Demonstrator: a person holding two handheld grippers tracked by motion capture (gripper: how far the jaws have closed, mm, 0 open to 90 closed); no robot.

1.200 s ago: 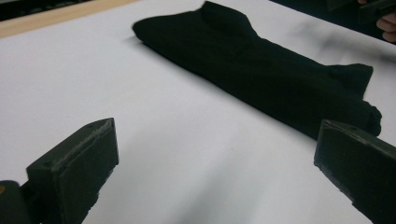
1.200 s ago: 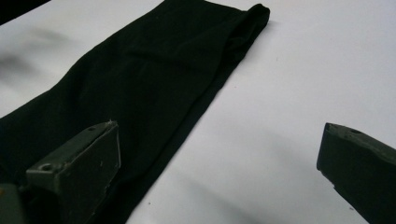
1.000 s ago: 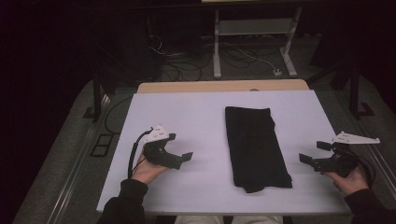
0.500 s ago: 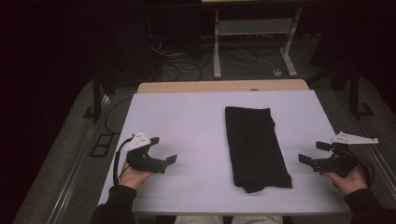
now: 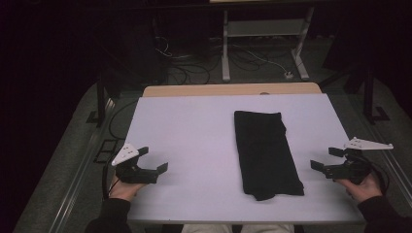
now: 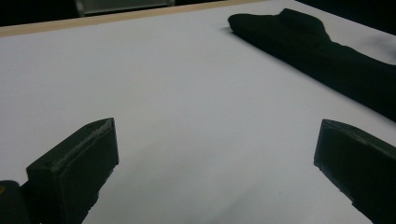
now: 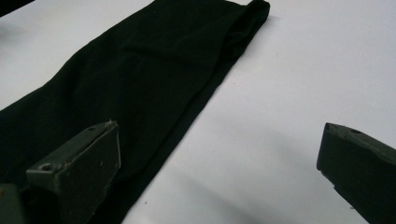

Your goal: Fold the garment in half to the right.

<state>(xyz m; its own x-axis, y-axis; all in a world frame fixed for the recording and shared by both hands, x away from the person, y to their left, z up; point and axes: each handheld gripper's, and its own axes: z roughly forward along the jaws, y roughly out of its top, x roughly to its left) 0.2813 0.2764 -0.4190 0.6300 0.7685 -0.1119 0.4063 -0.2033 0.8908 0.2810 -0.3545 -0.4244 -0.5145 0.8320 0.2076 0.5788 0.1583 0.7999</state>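
A black cloth (image 5: 266, 152), folded into a long strip, lies flat on the white table (image 5: 194, 131), right of centre. My left gripper (image 5: 153, 160) rests near the front left corner, open and empty, well apart from the cloth. In the left gripper view the cloth (image 6: 322, 51) lies far off at upper right beyond the spread jaws. My right gripper (image 5: 326, 158) sits at the right edge, open, a short way from the cloth's right side. In the right gripper view the cloth (image 7: 135, 79) stretches across the left half, with the left jaw in front of it.
A wooden strip (image 5: 233, 90) runs along the table's far edge. Behind it stand a metal frame (image 5: 262, 34) and loose cables (image 5: 194, 58) on the dark floor. Bare table surface lies between my left gripper and the cloth.
My left gripper has moved left and toward the front edge, away from the cloth. The right gripper and the cloth have stayed put.
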